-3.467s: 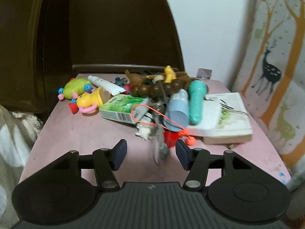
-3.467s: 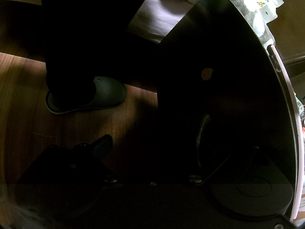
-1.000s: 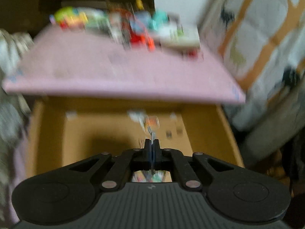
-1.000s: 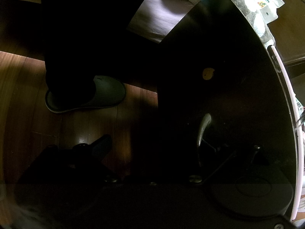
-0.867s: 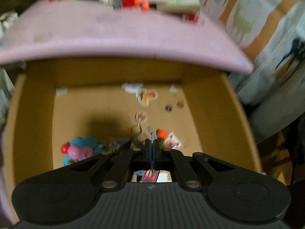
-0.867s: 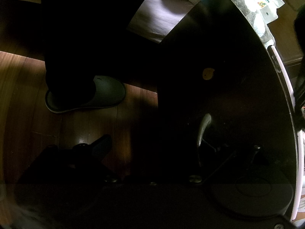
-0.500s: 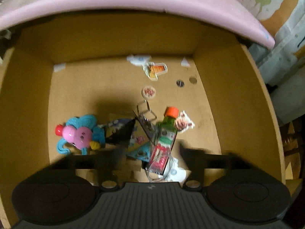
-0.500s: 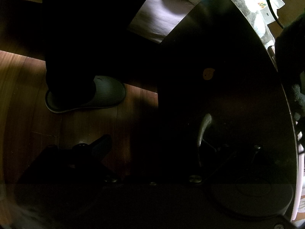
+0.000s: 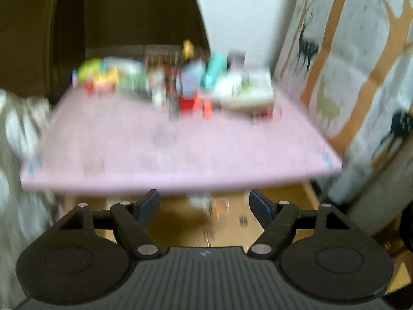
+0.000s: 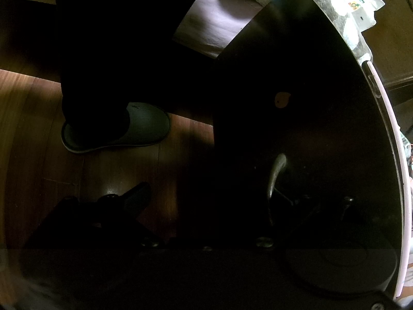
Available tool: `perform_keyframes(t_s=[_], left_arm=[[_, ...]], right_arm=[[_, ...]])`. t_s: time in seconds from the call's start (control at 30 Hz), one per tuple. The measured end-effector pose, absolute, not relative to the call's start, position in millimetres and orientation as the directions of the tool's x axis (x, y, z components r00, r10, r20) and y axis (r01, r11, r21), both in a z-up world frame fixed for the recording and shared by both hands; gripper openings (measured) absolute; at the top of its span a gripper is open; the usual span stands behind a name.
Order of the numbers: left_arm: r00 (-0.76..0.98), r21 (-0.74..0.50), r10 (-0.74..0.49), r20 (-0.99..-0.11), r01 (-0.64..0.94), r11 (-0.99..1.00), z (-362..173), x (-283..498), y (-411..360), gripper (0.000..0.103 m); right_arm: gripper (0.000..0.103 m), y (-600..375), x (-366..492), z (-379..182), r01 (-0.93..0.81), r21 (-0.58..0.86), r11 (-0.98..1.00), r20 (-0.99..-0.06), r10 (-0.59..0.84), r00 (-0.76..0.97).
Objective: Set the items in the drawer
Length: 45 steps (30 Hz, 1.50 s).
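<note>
We hold our left gripper (image 9: 204,202) with its jaws spread wide and nothing between them. The open drawer (image 9: 304,193) lies just below and ahead of the fingertips, small items blurred on its floor. Beyond it, the pink tabletop (image 9: 167,152) carries a pile of toys and bottles (image 9: 178,85) at its far side. Our right gripper (image 10: 206,199) sits in deep shadow beside the drawer handle (image 10: 275,178); we cannot tell its state.

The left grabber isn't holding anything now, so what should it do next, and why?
Probably reach forward to the pile of toys and bottles on the pink tabletop and pick one. The left gripper has its jaws wide apart with nothing between them, the open drawer sits just below, and the pile is not yet put away.
</note>
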<state>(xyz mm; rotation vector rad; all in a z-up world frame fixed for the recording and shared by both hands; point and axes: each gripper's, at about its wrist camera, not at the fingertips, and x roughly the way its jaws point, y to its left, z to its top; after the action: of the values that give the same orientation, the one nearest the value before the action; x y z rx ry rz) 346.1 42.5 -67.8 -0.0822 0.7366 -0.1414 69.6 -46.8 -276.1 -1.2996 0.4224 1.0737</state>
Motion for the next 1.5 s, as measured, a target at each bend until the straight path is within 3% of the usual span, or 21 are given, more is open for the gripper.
perform_keyframes(t_s=[0.37,0.7,0.93,1.07,1.1,1.13,1.23,1.5], left_arm=[[0.830,-0.085,-0.098,-0.550,0.061,0.994,-28,435,54,0.072],[0.815,-0.074,-0.071,-0.575,0.035,0.997,-49,492,54,0.047],[0.806,-0.092,-0.062,-0.589,0.009,0.996,-64,509,64,0.034],[0.806,-0.100,-0.071,-0.588,0.015,0.995,-65,513,66,0.032],[0.805,-0.099,-0.075,-0.589,0.020,0.995,-65,514,66,0.025],[0.804,-0.094,-0.074,-0.591,0.023,0.995,-64,514,65,0.010],[0.801,-0.092,-0.088,-0.592,0.041,0.995,-61,512,63,0.001],[0.831,-0.105,-0.119,-0.544,0.073,0.992,-33,493,58,0.000]], right_arm=[[0.101,-47,70,-277,-0.822,-0.562,-0.098,-0.777,0.403,0.483],[0.101,-50,70,-276,-0.821,-0.562,-0.100,-0.776,0.410,0.480],[0.101,-51,69,-275,-0.821,-0.562,-0.102,-0.775,0.413,0.479],[0.101,-51,70,-275,-0.821,-0.562,-0.102,-0.774,0.414,0.479],[0.101,-51,70,-275,-0.821,-0.562,-0.102,-0.774,0.414,0.479],[0.101,-51,70,-275,-0.821,-0.562,-0.101,-0.774,0.414,0.479],[0.102,-51,70,-275,-0.821,-0.562,-0.101,-0.775,0.412,0.479],[0.101,-50,70,-275,-0.821,-0.562,-0.103,-0.777,0.407,0.481]])
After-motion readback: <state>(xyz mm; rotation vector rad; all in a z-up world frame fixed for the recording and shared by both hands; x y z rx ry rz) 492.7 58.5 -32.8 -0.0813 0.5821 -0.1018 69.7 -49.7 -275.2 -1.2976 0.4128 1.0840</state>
